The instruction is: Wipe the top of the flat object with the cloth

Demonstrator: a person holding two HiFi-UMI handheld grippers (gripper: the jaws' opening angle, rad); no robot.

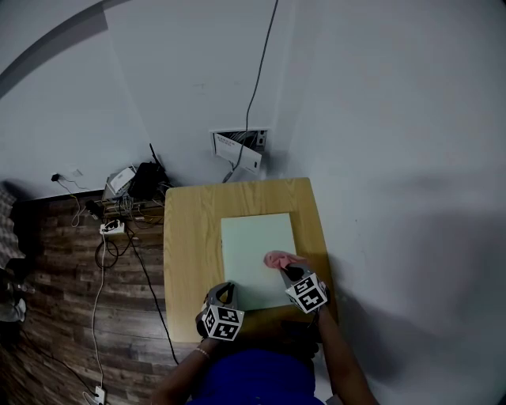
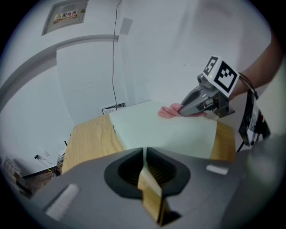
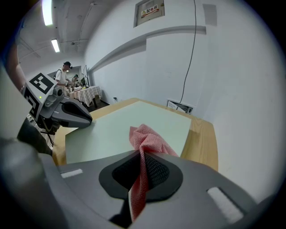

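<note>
Plainly, the right gripper (image 1: pixel 289 272) is clamped on the cloth (image 3: pixel 146 137). Its jaws stand narrow with the pink mesh pinched between them. 1 tail runs back down the slit, and the bunched rest lies on the board (image 1: pixel 251 241) near its right edge.

The left gripper (image 3: pixel 88 120) has its jaws drawn almost together, leaving only a thin slit. A wood colour shows in that slit, and I cannot tell whether anything is pinched there. Its tip sits at the board's near left corner.

The board is pale green and lies flat on the table (image 1: pixel 188 237), with wood showing past its left, far and right sides.

Each gripper carries 1 cube (image 1: pixel 307 293) with black-and-white square markers. A framed sign (image 3: pixel 149 10) hangs high on the wall, and its writing is too small to read. Lower down, a wall box (image 1: pixel 240 149) holds white sheets with print I cannot read, and 1 cable (image 1: pixel 257 79) runs up from it.

Count: 2 grippers, 1 cloth, 1 board, 1 table. 1 person (image 3: pixel 64 74) stands far off in the right gripper view.
</note>
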